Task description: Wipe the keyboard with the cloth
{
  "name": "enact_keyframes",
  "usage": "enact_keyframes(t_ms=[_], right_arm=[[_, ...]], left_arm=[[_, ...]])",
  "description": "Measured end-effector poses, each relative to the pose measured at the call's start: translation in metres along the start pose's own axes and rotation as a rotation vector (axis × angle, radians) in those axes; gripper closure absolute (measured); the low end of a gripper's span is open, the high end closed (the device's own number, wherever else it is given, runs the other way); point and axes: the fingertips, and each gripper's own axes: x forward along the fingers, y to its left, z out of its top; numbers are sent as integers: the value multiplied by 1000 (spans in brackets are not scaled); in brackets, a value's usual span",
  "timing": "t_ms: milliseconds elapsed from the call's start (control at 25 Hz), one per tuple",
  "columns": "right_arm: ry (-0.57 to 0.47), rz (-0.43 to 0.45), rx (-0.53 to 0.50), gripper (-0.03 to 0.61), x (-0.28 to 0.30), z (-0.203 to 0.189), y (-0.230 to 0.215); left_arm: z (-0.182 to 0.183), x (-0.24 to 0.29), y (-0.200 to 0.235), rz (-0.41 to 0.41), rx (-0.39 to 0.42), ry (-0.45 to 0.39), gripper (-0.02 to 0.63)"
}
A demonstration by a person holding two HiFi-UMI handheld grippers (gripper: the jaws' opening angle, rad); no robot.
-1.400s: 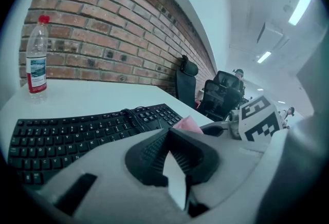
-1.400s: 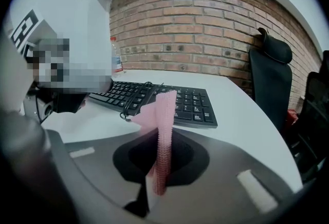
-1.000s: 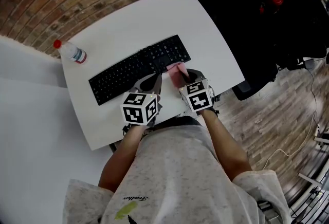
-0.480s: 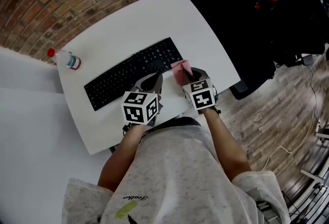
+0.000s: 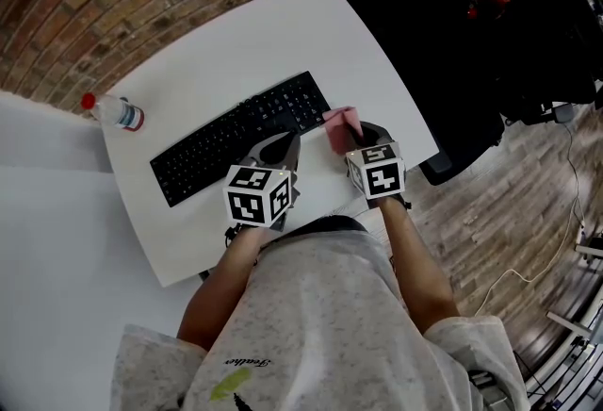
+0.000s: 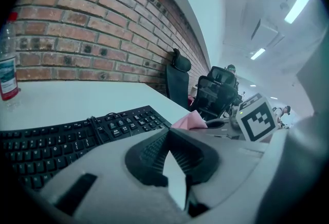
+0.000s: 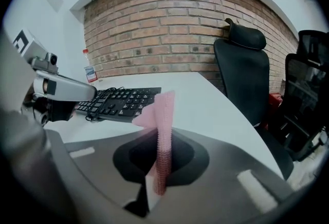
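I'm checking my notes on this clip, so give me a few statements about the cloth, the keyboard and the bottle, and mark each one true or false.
1. The right gripper is shut on the pink cloth. True.
2. The left gripper holds the bottle. False: its jaws are together on nothing, and the bottle stands near the table's far left corner.
3. The keyboard lies on the white table. True.
4. The cloth is spread flat over the keys. False: it is pinched in the right gripper, beside the keyboard's right end.
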Motion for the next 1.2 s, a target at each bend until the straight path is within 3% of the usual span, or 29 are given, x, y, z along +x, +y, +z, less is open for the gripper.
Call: enact_keyframes(t_ms=[640, 1200], right_arm=[[-15, -69, 77, 555, -16, 0, -32], [-12, -25, 49, 555, 0, 12, -23]], left_arm=[[1, 1, 3, 1, -13, -9, 617], [5, -2, 15, 42, -32, -29, 617]])
